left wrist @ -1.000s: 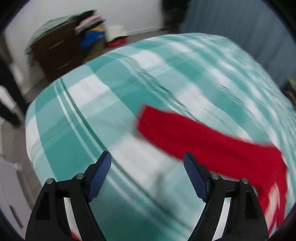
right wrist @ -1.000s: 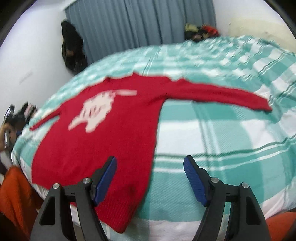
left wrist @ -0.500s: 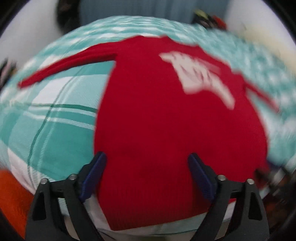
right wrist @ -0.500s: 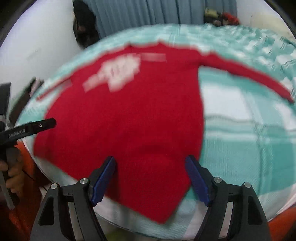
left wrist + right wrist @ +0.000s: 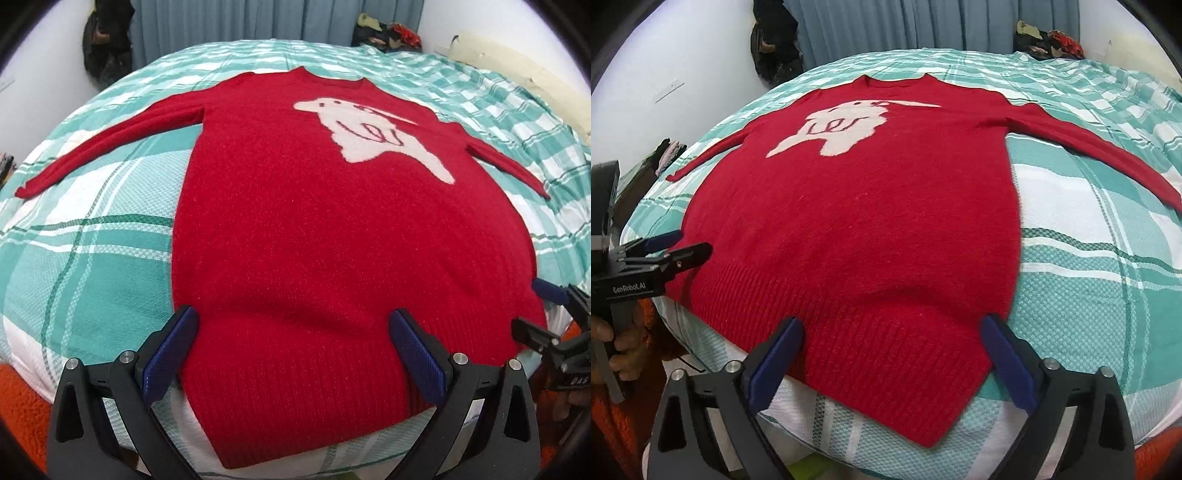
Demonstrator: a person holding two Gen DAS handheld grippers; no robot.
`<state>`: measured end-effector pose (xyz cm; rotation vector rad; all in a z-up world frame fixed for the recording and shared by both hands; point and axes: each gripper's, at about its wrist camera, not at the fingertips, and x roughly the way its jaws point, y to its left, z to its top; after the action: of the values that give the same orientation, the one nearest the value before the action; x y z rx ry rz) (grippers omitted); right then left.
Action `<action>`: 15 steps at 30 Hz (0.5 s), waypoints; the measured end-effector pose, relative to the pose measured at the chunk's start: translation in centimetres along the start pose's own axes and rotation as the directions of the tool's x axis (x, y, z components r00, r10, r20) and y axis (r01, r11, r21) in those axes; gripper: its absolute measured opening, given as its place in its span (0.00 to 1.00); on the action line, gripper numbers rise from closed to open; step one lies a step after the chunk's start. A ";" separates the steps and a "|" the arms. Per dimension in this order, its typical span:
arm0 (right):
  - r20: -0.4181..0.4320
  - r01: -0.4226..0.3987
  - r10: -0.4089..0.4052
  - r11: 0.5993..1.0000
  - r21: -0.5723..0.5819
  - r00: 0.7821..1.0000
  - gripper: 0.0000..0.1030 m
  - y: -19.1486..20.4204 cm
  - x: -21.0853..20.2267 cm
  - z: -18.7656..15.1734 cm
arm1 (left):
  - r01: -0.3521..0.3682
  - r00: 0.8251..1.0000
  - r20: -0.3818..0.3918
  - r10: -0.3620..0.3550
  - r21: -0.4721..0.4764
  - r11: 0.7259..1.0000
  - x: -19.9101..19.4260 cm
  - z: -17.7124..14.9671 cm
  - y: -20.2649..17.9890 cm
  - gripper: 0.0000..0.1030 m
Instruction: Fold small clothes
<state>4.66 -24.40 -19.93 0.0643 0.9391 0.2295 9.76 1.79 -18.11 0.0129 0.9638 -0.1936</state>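
Note:
A red sweater [image 5: 332, 229] with a white animal motif [image 5: 373, 129] lies flat, sleeves spread, on a teal plaid bed [image 5: 92, 258]. My left gripper [image 5: 293, 354] hovers over the hem's left corner. Its jaws are opening, the ribbed hem lies under the gap, and the pads do not press on it. My right gripper [image 5: 892, 363] hovers over the hem's right corner of the sweater [image 5: 868, 221]. Its jaws are opening too, with hem below and nothing pinched. Each gripper shows in the other's view: the right gripper [image 5: 554, 328] and the left gripper [image 5: 657, 254].
Grey-blue curtains [image 5: 277, 18] hang behind the bed. A dark bag [image 5: 107, 44] hangs on the wall, and a clothes pile [image 5: 388, 33] sits at the far end. Orange fabric [image 5: 22, 398] lies below the near bed edge. A person's hand [image 5: 605, 343] holds the left gripper.
The left wrist view swung from a sleeve and the bed's side to the sweater's hem. The right gripper came down closer to the hem. Both pairs of jaws spread wider.

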 end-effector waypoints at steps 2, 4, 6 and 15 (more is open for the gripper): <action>-0.004 0.011 -0.011 1.000 -0.015 1.000 0.99 0.3 0.1 0.0 | 0.006 1.000 0.001 -0.006 0.001 1.000 0.1 0.0 0.0 0.99; -0.004 0.013 -0.013 1.000 -0.017 1.000 0.99 0.4 0.2 -0.1 | 0.004 1.000 0.001 -0.004 0.006 1.000 0.1 0.0 -0.1 0.99; -0.004 0.013 -0.013 1.000 -0.011 1.000 0.99 0.3 0.0 0.0 | -0.001 1.000 0.005 0.001 0.012 1.000 -0.2 -0.3 0.0 0.99; 0.093 0.094 -0.090 0.995 -0.037 0.992 0.99 1.0 -4.2 0.0 | -0.040 0.998 0.041 0.038 0.056 0.998 -0.5 -0.9 -0.9 0.99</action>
<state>2.06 -24.37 -16.45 -0.0070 0.8436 0.1593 8.59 1.04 -18.16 0.0795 0.9172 -0.1847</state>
